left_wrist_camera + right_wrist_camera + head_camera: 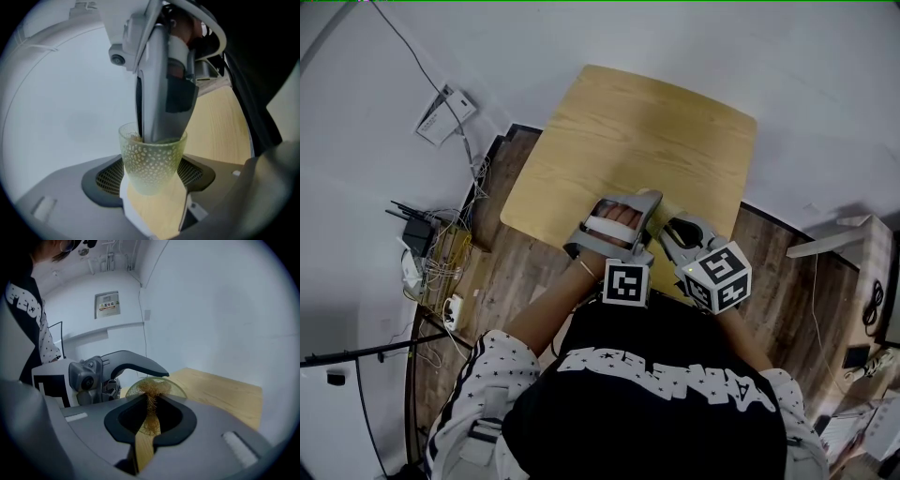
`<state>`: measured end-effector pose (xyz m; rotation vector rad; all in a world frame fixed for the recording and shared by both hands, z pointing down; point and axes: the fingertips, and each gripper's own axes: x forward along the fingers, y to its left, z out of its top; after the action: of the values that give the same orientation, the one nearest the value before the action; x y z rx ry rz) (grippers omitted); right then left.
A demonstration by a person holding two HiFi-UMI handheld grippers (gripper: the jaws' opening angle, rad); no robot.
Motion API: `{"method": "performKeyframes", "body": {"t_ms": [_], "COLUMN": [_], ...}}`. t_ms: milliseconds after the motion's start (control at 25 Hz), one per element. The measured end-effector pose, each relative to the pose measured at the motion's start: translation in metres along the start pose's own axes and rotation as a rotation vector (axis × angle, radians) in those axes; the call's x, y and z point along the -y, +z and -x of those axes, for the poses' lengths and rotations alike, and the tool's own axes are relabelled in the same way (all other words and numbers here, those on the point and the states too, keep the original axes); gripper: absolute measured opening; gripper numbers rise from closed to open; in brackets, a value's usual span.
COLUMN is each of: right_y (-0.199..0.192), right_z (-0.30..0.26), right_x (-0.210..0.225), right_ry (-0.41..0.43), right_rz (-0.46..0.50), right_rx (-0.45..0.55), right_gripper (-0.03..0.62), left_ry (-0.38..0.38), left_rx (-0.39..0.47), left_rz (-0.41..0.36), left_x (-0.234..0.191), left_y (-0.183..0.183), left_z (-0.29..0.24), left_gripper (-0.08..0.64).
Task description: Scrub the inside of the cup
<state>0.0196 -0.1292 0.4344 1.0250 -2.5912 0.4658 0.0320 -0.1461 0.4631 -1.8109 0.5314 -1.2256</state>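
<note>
Cup [151,164] clamped in left fingers [108,177] | scourer [151,397] pinched in right fingers [182,420] | head view hides both

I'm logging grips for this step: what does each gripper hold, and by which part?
Left gripper clamps the cup by its lower sides. Right gripper pinches a fibrous scrubber by its near end, tuft at the cup's mouth.

Pale wooden table [656,131] on dark plank floor [511,281] — white walls [225,310] (cables [441,253] tangled at left).
</note>
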Motion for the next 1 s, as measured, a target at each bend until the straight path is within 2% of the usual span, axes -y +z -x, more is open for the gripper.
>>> {"method": "performKeyframes", "body": {"t_ms": [160,360,560,840,1000], "right_y": [0.001,-0.002,-0.007,-0.014,-0.015], "right_z": [-0.001,-0.003,-0.004,-0.006,-0.005], "right_x": [-0.002,-0.007,-0.009,-0.012,-0.012], "right_ry": [-0.006,-0.009,-0.002,0.016,0.024], "right_rz": [0.093,0.252,0.387,0.643,0.770], "right_rx": [-0.029,-0.082,-0.126,-0.201,-0.234], "right_gripper": [0.044,0.044,0.044,0.044,0.044], "left_ry": [-0.018,-0.045,-0.026,-0.045,-0.059], "left_rx": [-0.003,0.009,0.026,0.025,0.005], "left_rz": [0.022,0.088,0.130,0.169,0.167], "left_x": [0.003,0.009,0.001,0.001,0.003], "left_y": [0.000,0.003,0.006,0.007,0.004], "left_z": [-0.001,0.000,0.002,0.002,0.001], "left_gripper": [0.356,0.356,0.356,0.356,0.356]}}
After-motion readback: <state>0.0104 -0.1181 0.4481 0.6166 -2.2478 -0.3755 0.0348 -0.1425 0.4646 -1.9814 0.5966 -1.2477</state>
